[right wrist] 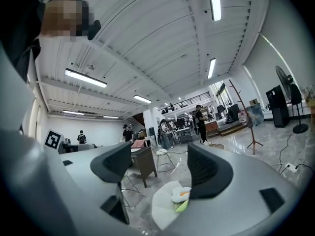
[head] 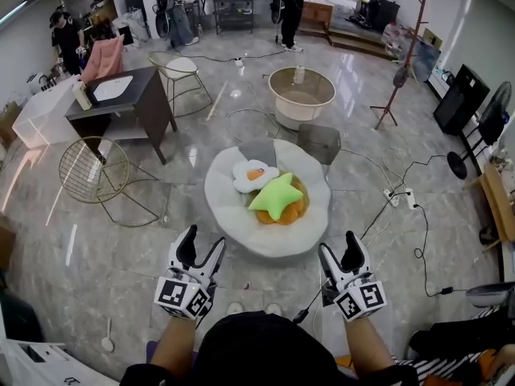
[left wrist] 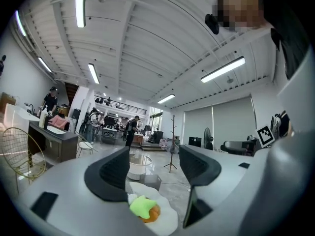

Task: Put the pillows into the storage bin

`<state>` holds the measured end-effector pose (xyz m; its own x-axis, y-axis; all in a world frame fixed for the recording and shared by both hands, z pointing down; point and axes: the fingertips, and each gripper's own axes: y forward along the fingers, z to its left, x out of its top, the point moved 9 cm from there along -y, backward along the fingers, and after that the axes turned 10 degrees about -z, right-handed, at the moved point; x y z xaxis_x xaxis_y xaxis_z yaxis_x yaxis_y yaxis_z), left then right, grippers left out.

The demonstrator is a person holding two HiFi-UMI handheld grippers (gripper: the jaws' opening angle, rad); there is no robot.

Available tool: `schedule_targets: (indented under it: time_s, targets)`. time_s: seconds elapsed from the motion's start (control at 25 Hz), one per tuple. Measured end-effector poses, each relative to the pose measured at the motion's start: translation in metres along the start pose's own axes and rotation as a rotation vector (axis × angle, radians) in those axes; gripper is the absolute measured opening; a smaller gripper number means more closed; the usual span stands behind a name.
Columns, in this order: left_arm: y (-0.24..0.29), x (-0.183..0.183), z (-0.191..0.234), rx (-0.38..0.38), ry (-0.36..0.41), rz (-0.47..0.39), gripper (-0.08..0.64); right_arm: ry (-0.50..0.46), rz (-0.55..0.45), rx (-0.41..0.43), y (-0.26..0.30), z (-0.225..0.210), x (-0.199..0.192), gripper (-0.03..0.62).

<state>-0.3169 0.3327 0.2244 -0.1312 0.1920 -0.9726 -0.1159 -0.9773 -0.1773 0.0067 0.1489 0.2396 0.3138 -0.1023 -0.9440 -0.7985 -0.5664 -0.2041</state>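
Three plush pillows lie heaped on a round white cushion [head: 241, 227] on the glossy stone floor [head: 88, 256]; a lime-green star [head: 275, 195] sprawls over a lumpy orange pillow [head: 288, 212], and a fried-egg pillow [head: 254, 174] touches them at the back; a grey box [head: 319, 141] stands just behind the cushion. Both forearms reach forward side by side; the left gripper [head: 201, 248] and right gripper [head: 339, 252] hang short of the cushion, well apart from the pillows; each has its dark jaws spread wide, gripping nothing.
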Motion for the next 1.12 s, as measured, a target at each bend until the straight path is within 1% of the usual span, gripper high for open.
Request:
schedule_targets:
  time_s: [0.08, 0.28, 0.52, 0.68, 0.8, 1.12]
  targets:
    - [0.003, 0.0, -0.006, -0.004, 0.012, 0.006, 0.321, -0.016, -0.001, 0.006, 0.001, -0.002, 0.001, 0.353]
    - [0.014, -0.005, -0.025, -0.015, 0.03, 0.02, 0.327, -0.052, 0.004, 0.02, -0.003, -0.015, 0.006, 0.354]
    - [0.027, -0.01, -0.054, -0.029, 0.04, 0.025, 0.339, -0.052, 0.001, -0.006, -0.019, -0.04, 0.012, 0.354]
    - [0.028, -0.011, -0.069, -0.02, 0.037, 0.025, 0.342, -0.023, 0.019, -0.025, -0.03, -0.061, 0.012, 0.353]
    - [0.029, -0.014, -0.071, -0.02, 0.043, 0.038, 0.342, -0.016, 0.033, -0.037, -0.036, -0.071, 0.013, 0.353]
    - [0.054, -0.023, -0.067, -0.054, 0.017, 0.04, 0.342, 0.01, 0.047, -0.06, -0.029, -0.087, 0.008, 0.335]
